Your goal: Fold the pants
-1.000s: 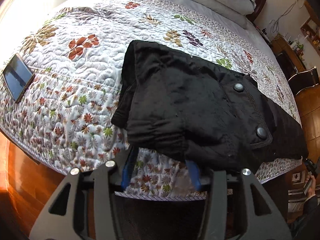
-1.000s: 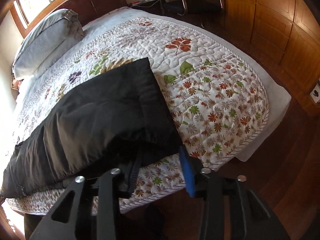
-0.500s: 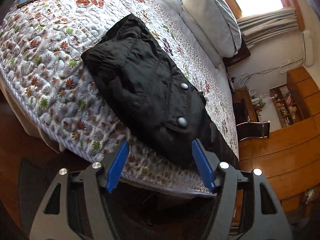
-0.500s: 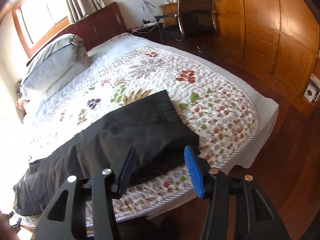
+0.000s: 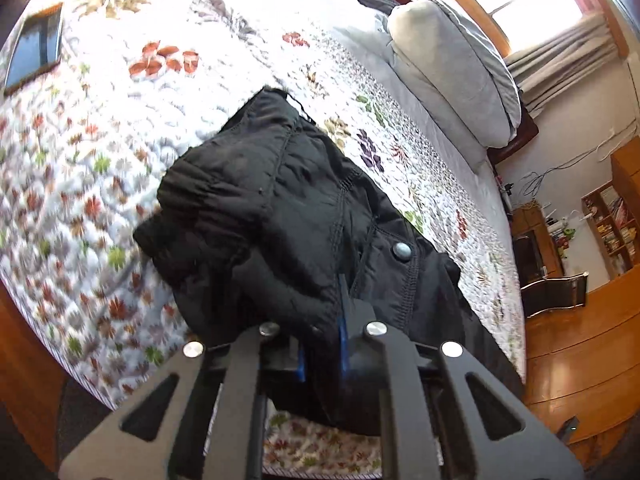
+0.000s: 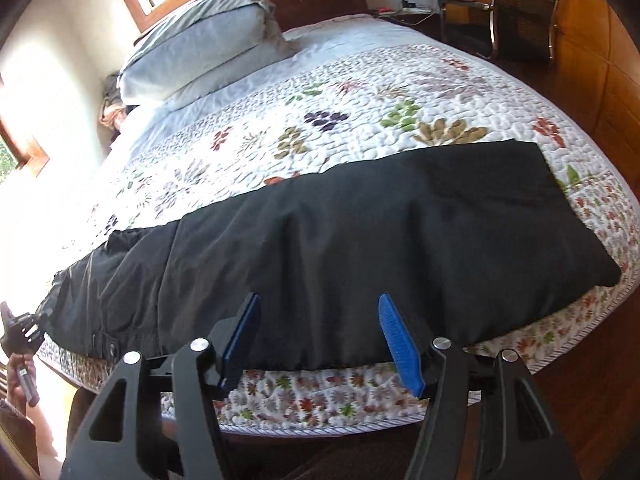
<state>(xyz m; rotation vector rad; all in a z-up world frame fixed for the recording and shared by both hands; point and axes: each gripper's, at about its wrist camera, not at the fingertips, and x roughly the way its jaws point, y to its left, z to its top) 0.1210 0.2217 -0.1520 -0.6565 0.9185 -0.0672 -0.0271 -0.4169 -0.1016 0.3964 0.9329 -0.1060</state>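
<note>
Black pants (image 6: 360, 248) lie on the quilt (image 6: 360, 112), left tongs (image 5: 320, 344) pinching their waistband, right tongs (image 6: 320, 344) just spread wider.

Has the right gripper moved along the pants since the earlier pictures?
Yes. The right gripper, jaws just opening and empty, has slid from the leg-end corner of the pants toward their middle; that corner now lies far right.

Black pants (image 6: 360, 240) on a white, leaf-patterned quilt (image 6: 360, 120); pillows (image 6: 208, 40) seemingly pale grey.
</note>
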